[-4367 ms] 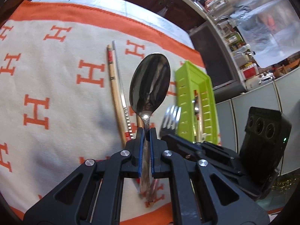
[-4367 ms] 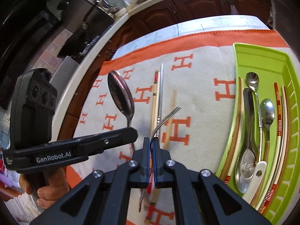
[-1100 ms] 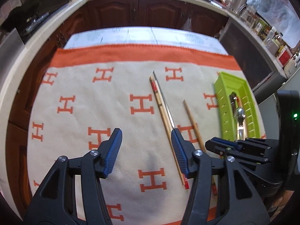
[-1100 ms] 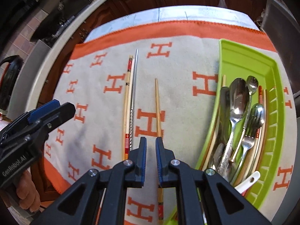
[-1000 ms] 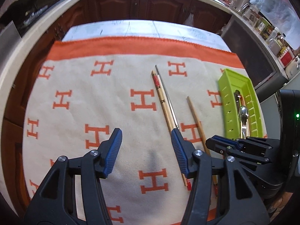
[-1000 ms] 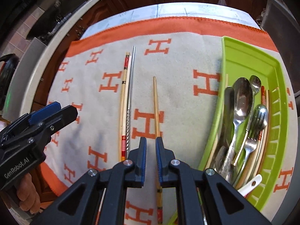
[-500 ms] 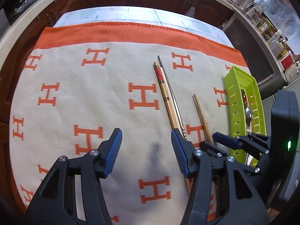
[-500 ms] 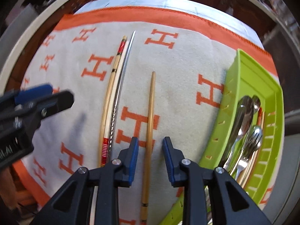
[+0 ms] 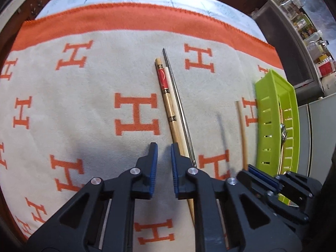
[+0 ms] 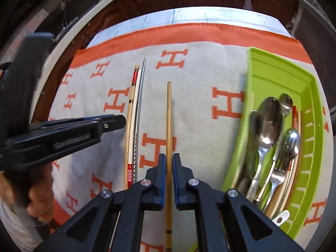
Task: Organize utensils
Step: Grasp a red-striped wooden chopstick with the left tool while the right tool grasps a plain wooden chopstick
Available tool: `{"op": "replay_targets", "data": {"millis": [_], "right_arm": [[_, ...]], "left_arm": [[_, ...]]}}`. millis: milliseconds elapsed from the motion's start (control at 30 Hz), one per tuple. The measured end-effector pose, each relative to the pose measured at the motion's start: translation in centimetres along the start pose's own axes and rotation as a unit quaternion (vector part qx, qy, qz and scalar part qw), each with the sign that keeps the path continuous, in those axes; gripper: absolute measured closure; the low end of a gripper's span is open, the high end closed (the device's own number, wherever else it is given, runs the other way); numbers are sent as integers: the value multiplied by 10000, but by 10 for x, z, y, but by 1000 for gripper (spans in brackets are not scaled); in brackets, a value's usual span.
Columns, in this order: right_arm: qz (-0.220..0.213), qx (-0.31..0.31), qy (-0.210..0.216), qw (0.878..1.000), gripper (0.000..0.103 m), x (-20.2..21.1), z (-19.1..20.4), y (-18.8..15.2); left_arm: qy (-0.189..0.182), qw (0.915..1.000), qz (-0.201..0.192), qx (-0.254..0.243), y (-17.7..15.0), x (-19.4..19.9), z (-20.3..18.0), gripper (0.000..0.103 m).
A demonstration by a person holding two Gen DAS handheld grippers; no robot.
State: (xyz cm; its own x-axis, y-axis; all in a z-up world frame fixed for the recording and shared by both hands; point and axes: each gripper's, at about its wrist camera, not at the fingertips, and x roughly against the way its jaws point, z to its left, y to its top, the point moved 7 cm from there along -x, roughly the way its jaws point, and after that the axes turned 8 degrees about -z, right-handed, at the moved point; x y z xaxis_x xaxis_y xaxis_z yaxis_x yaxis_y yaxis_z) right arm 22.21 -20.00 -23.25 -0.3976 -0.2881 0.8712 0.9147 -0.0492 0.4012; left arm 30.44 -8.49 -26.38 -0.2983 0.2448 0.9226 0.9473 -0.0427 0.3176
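One brown chopstick (image 10: 168,115) between right gripper (image 10: 168,168) pads, unclamped.

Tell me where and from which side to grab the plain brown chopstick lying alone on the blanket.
Grip the plain brown chopstick on its thicker near half, coming straight down from above with fingers either side. It lies flat, pointing away, clear of the other sticks, and the right gripper already straddles it there.
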Motion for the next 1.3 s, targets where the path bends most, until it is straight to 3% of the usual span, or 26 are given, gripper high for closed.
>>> {"op": "replay_targets", "data": {"millis": [233,533,833,1000,1200,1300], "right_arm": [[-131,-113,177,9997,97,18,-8,-5],[-190,-109,286,9994,97,20,-8,-6],[-228,-153,321,9991,97,25,-13,-9],[-246,-108,351,9990,97,26,-12,-10],[-231,-218,425,9986,97,24,-13,-11],[-266,-399,592,9971,97,27,-16,-12]], "left_arm": [[-101,9997,85,211,2,0,-5,93],[-15,9998,156,79,1,-5,-17,93],[364,9989,295,-58,-3,-10,-15,94],[438,9987,220,-115,-4,-7,-15,94],[847,9952,16,-499,-11,-8,-29,94],[700,9963,31,-507,-13,-5,-33,99]]}}
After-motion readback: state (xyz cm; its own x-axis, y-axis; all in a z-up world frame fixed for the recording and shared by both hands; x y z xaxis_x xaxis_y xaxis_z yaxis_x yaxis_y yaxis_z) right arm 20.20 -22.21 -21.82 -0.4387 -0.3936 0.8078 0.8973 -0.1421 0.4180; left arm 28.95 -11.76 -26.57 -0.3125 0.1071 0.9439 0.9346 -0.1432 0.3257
